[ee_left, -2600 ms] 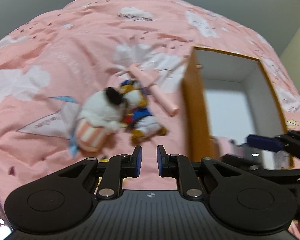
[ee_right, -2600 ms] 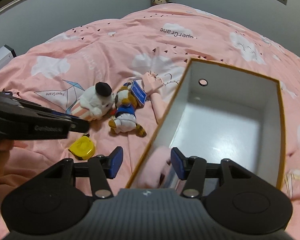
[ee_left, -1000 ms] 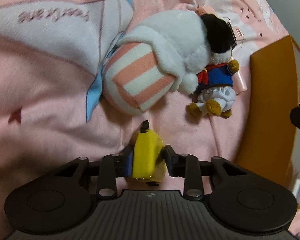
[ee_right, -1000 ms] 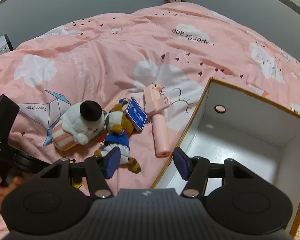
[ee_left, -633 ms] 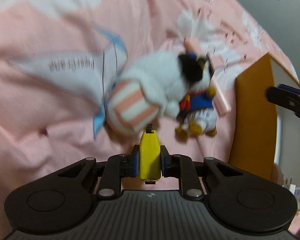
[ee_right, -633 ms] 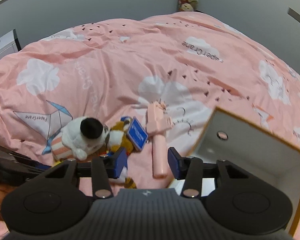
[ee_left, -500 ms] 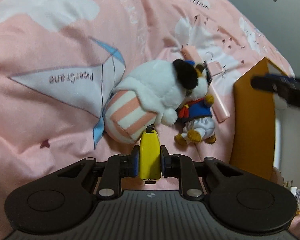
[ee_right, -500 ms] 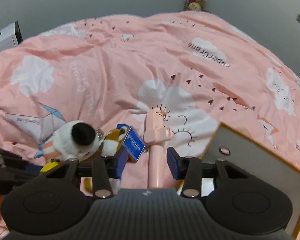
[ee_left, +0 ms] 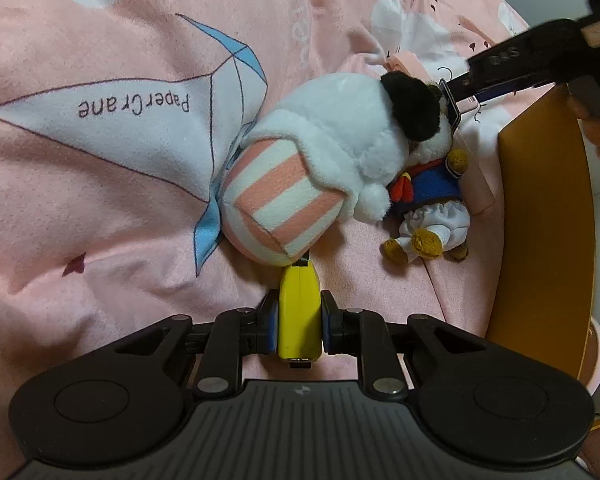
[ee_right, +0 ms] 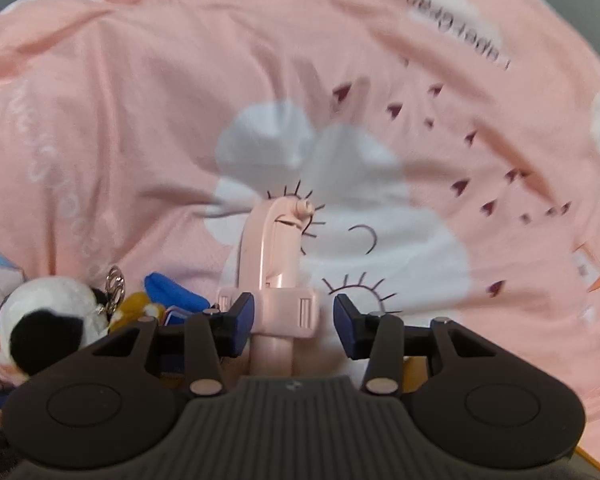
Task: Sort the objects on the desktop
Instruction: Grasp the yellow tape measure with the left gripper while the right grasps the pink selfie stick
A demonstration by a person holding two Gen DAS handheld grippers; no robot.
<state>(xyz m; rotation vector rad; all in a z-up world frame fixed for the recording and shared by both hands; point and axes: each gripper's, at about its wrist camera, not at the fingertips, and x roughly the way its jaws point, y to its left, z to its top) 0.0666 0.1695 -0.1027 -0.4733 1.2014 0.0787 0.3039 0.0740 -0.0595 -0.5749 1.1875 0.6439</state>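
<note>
My left gripper [ee_left: 299, 320] is shut on a small yellow tape measure [ee_left: 299, 312], held just above the pink bedspread. Just beyond it lie a white plush with a striped pink base [ee_left: 320, 168] and a small bear plush in blue clothes [ee_left: 432, 200]. My right gripper [ee_right: 294, 320] is open, its pads on either side of a pink selfie stick [ee_right: 278, 264] lying on the bedspread. The right gripper also shows in the left wrist view [ee_left: 520, 60], above the plushes. The white plush [ee_right: 44, 320] and the bear [ee_right: 140, 308] lie at the right wrist view's lower left.
An orange-walled box [ee_left: 540, 240] with a white inside stands at the right, next to the bear plush. The pink bedspread [ee_right: 140, 120] with cloud and paper-crane prints stretches all around.
My left gripper closed on the yellow tape measure and lifted it slightly. My right gripper moved away from the box, down over the pink selfie stick, which now sits between its open pads.
</note>
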